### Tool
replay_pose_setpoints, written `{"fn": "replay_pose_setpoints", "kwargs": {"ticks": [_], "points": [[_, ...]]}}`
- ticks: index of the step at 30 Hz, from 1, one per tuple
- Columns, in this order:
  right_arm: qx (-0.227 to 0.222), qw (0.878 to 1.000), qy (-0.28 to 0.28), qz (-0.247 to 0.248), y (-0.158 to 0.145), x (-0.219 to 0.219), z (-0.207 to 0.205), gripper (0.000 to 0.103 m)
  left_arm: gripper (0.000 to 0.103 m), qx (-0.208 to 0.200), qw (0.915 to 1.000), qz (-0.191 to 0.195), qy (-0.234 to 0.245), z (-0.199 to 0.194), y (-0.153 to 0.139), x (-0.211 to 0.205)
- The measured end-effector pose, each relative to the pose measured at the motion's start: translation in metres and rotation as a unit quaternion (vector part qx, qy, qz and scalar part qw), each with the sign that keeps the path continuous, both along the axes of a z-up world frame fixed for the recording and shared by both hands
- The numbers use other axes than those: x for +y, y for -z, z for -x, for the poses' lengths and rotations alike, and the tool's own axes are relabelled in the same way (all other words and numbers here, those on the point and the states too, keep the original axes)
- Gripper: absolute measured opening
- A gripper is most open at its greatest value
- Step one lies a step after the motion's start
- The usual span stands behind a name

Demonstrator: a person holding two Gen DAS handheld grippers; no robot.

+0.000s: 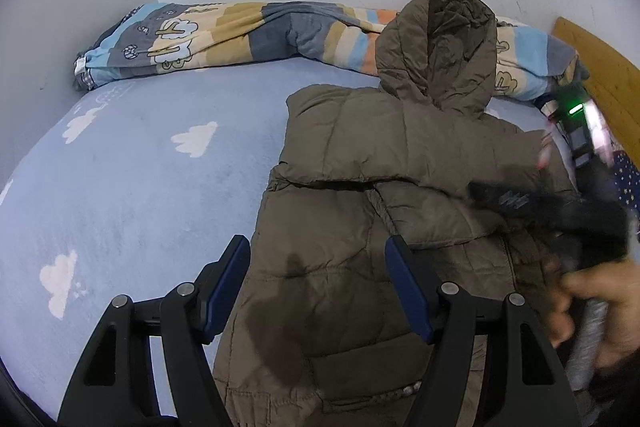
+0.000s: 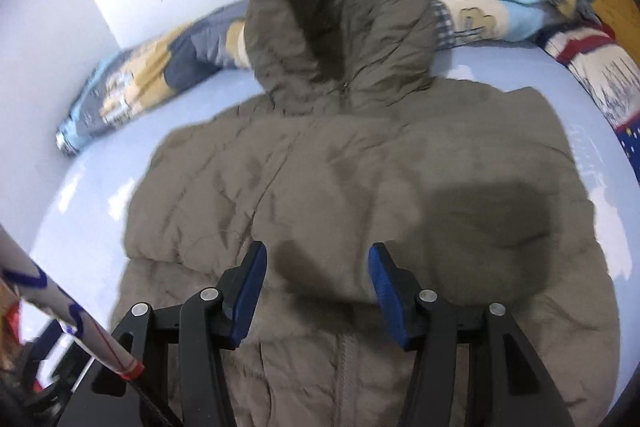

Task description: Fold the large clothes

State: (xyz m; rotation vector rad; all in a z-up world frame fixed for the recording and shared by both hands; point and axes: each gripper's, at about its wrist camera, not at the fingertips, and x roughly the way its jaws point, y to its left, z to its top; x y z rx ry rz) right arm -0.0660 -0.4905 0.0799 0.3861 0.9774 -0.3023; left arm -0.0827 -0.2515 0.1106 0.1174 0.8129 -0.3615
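A large olive-brown puffer jacket (image 1: 352, 211) lies flat on a light blue bed, front up, both sleeves folded across its chest, hood (image 1: 440, 43) pointing to the wall. It also fills the right wrist view (image 2: 340, 187). My left gripper (image 1: 318, 259) is open and empty, hovering over the jacket's lower left part. My right gripper (image 2: 318, 267) is open and empty above the jacket's middle. In the left wrist view the right gripper (image 1: 560, 211) appears blurred at the right, held by a hand.
A rolled striped cartoon blanket (image 1: 240, 35) lies along the white wall at the back. A wooden headboard (image 1: 600, 75) stands at the right. The blue cloud-print sheet (image 1: 132, 179) extends left of the jacket. A patterned pillow (image 2: 600, 67) lies at the right.
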Motion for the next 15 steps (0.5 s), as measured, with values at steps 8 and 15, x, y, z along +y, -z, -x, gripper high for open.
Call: {"fn": "replay_pose_setpoints", "kwargs": {"ticks": [8,15], "points": [[0.04,0.999,-0.006,0.032,0.026,0.008,-0.008,0.058,0.069,-0.01,0.9999,-0.005,0.012,0.004,-0.005,-0.003],[0.002,0.999,-0.03,0.012,-0.016,0.01,0.044,0.059,0.069,-0.017,0.9996,-0.006,0.022,0.012,-0.007,-0.009]]}}
